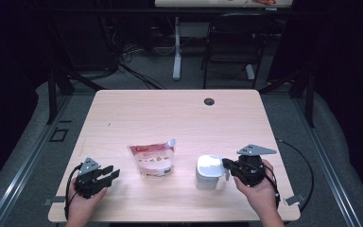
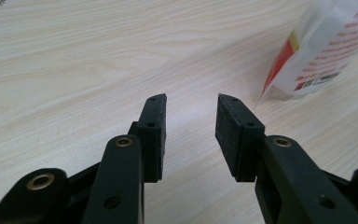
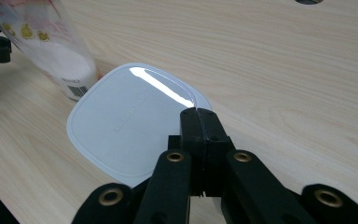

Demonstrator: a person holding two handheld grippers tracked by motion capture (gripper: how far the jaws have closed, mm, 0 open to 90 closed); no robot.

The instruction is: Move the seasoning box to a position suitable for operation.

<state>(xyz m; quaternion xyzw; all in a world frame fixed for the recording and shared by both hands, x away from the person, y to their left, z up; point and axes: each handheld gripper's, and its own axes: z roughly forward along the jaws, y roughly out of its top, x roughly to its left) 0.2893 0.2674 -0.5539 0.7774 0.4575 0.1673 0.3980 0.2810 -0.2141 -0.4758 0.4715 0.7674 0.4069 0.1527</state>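
High view, container: a white lidded container (image 1: 209,172) stands near the front edge of the pale wooden table (image 1: 170,113), the landmark for all that follows.
High view, right gripper: the right gripper (image 1: 228,164) sits at the container's right side, its tips at the lid's rim, a hand behind it.
High view, pouch: a spouted refill pouch (image 1: 152,159) with a red label stands just left of the container, apart from it.
High view, left gripper: the left gripper (image 1: 111,173) rests well left of the container, beyond the pouch, touching neither.
Left gripper view, jaws: they stand parted over bare wood with nothing between them; the pouch (image 2: 324,51) rises ahead, on the side toward the container.
Right gripper view, jaws: the right gripper (image 3: 199,112) has its jaws pressed fully together, tips meeting over the near edge of the container's lid (image 3: 130,121). Whether they pinch the lid's lip or merely lie on it cannot be told.
Right gripper view, pouch: the pouch (image 3: 51,46) stands just beyond the container's far corner.
Step in hand: by the look of it, getting the lid off, the right gripper working at the rim.
Next move: likely a lift or prying of that edge, which calls for a real purchase on the lip and perhaps the left gripper steadying the container.
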